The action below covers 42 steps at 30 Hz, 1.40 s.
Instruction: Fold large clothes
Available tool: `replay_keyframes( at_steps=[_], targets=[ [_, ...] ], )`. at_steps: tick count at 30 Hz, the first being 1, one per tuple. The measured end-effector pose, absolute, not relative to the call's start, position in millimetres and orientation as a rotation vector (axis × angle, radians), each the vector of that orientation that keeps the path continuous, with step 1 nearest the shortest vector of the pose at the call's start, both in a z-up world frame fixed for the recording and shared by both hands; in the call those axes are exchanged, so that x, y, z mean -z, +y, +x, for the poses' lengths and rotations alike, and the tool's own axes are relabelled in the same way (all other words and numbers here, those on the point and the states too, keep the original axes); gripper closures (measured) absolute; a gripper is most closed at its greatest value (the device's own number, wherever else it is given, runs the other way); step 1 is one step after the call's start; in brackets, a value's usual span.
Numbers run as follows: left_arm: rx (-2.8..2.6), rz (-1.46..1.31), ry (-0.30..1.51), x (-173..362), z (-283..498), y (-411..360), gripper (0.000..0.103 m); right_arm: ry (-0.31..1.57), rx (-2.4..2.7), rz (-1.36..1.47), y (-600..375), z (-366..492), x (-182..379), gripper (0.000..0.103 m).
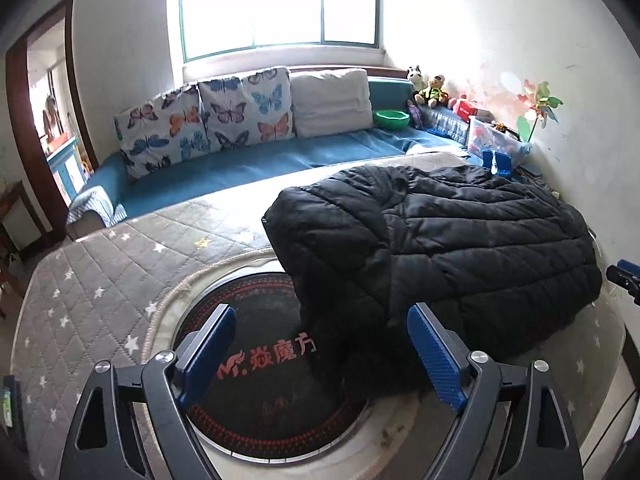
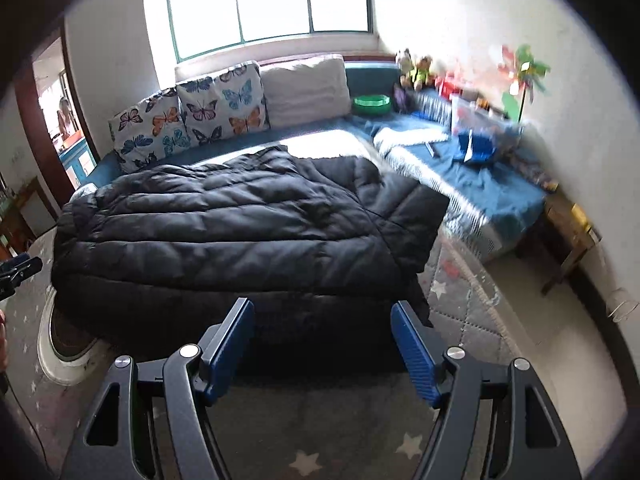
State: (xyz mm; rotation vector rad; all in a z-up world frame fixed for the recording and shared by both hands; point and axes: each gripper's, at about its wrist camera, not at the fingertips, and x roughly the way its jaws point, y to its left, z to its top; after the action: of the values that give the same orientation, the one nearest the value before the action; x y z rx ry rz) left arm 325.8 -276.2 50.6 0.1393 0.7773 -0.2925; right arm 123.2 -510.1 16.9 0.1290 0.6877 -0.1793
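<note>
Here the black jacket [image 1: 440, 248] lies folded on the grey mat [image 1: 100, 280]. The left gripper [image 1: 320, 356] and right gripper [image 2: 322, 344] hover just before its near edge, jaws apart and empty.

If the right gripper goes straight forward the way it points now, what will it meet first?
Most likely the black puffer jacket. The right gripper is open and holds nothing, and the jacket's near edge lies directly ahead between its fingers. Depth is uncertain, so it might touch the grey star-pattern mat just before that edge.
</note>
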Motion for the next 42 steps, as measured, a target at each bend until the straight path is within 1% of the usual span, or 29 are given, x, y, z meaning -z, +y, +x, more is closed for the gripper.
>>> replay_keyframes(
  at_steps=[10,14,17,23,32,42],
  targets=[
    [0.300,0.139,0.747,-71,253,-263,0.005,0.642,0.121,0.053,-423,81,-24,0.025],
    [0.292,0.134,0.718,-78,223,-257,0.005,0.631,0.132,0.027,-395,67,-24,0.023],
    [0.287,0.131,0.704,-83,203,-253,0.005,0.630,0.150,0.027,-378,59,-24,0.020],
    [0.304,0.106,0.684,-89,171,-245,0.005,0.635,0.155,0.028,-361,46,-21,0.019],
    [0.295,0.134,0.701,-82,154,-247,0.005,0.611,0.197,-0.022,-349,38,-25,0.019],
    [0.308,0.141,0.693,-86,154,-249,0.005,0.600,0.202,0.003,-355,34,-27,0.019]
  ],
)
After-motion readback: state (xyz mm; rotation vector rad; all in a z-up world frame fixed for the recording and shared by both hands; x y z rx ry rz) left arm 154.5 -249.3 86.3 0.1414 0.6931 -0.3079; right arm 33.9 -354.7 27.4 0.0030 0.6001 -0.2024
